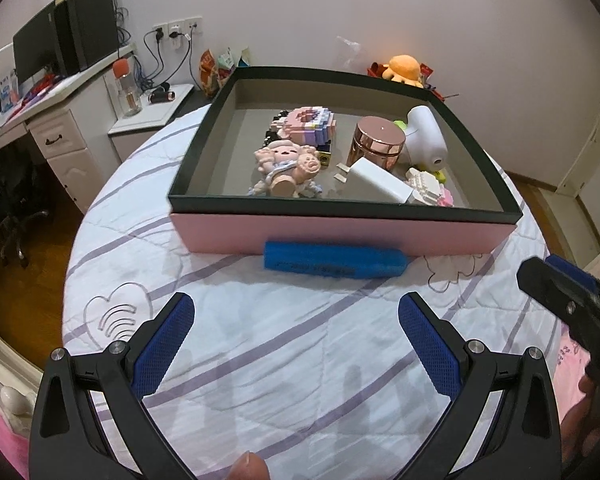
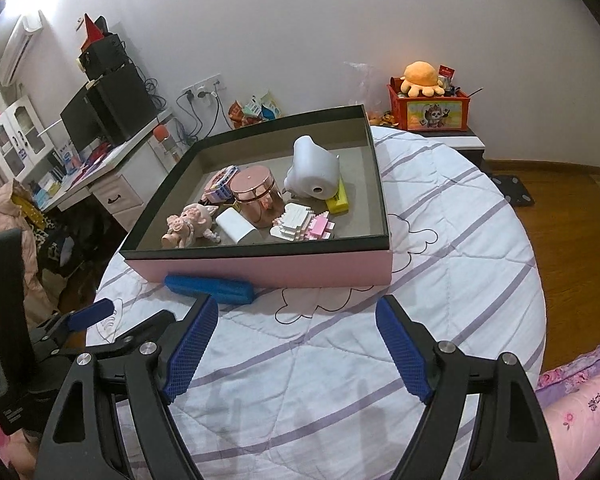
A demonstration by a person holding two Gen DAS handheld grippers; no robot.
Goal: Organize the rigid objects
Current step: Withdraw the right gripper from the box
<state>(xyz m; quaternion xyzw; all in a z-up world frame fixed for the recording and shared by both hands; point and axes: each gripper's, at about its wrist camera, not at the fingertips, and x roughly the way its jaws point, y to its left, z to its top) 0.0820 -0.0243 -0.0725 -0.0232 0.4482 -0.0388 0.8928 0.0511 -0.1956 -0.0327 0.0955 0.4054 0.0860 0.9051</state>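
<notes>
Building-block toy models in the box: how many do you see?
2. The pink-and-purple brick donut model sits toward the back of the black-rimmed pink box, behind the pink pig figurine. The white-and-pink brick model lies at the front right. Others may be hidden.

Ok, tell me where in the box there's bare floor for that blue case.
The box has bare floor along its left wall, left of the pig figure, and along the far wall. The right half is crowded: copper jar, white charger, block models. The blue case lies outside against the front wall.
</notes>
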